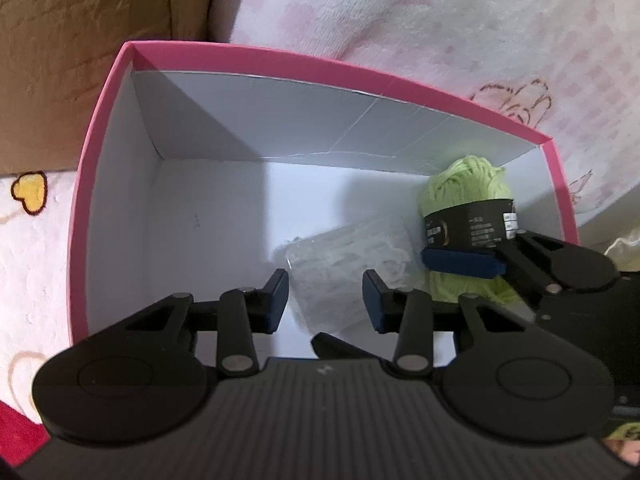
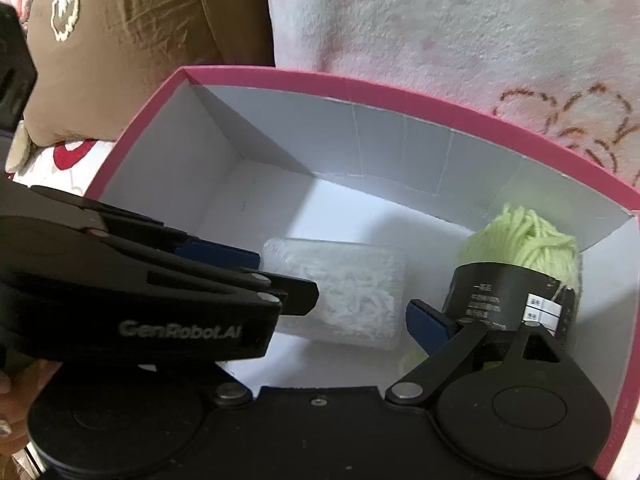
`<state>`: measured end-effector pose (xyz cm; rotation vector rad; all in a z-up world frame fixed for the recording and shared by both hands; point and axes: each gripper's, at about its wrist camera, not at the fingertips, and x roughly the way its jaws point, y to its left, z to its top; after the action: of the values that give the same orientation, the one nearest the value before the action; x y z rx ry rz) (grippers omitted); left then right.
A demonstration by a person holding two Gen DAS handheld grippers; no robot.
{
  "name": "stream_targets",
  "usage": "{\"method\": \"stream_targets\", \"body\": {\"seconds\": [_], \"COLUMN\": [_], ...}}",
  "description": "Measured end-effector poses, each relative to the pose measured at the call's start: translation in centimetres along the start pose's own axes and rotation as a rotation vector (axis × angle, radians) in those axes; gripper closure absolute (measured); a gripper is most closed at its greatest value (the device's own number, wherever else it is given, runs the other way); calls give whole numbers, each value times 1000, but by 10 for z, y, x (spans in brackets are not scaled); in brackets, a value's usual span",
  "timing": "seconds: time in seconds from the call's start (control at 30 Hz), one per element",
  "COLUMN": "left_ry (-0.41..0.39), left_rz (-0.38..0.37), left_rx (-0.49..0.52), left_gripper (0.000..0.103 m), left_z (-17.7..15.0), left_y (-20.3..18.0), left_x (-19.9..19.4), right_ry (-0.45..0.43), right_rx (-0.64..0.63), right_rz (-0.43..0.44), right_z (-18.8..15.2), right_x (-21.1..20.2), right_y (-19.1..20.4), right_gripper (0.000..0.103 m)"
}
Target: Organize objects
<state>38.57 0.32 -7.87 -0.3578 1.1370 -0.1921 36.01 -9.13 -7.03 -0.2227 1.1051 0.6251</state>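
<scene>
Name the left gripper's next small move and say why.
Probably lift the left gripper straight up out of the pink box. The clear bag already lies flat on the box floor beside the green yarn, and the gripper's pads stand apart over the bag, seemingly pinching nothing. Nothing looks left for it to do there.

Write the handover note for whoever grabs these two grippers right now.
Left gripper: jaws narrowly parted, holding nothing, tips just short of the clear bag of white bits.
Right gripper: jaws shut on the black label of the green yarn skein, low in the box's right corner.
Done: bag lies on the floor of the pink box; yarn is inside, not released.
Left: open the right jaws, lift both grippers out. No other items are in view.
</scene>
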Motion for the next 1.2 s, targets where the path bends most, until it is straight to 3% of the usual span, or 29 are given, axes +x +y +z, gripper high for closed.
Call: {"method": "stream_targets", "body": {"seconds": [0.1,0.17,0.3,0.67,0.87,1.03,1.2], "left_ry": [0,-8,-23,-64,-56,-57,-55], "left_rz": [32,28,36,17,6,21,-4], "left_rx": [4,7,8,-5,10,2,-6], "left_gripper": [67,69,72,73,73,73,73], "left_z": [-4,-5,-2,7,1,-1,-2], "left_y": [1,1,-3,0,1,2,2], "left_x": [2,2,1,5,-2,0,4], "right_ry": [-12,-22,-15,-38,-40,63,54], "right_rx": [-15,-60,-115,-153,-149,-135,-52], "right_rz": [8,-2,-22,-142,-45,-100,-105], "right_z": [-2,-6,-9,0,-12,-18,-8], "right_x": [-4,-8,-8,-2,-18,-3,6], "right_y": [-1,5,17,26,21,33,31], "right_gripper": [18,42,62,72,71,70,71]}}
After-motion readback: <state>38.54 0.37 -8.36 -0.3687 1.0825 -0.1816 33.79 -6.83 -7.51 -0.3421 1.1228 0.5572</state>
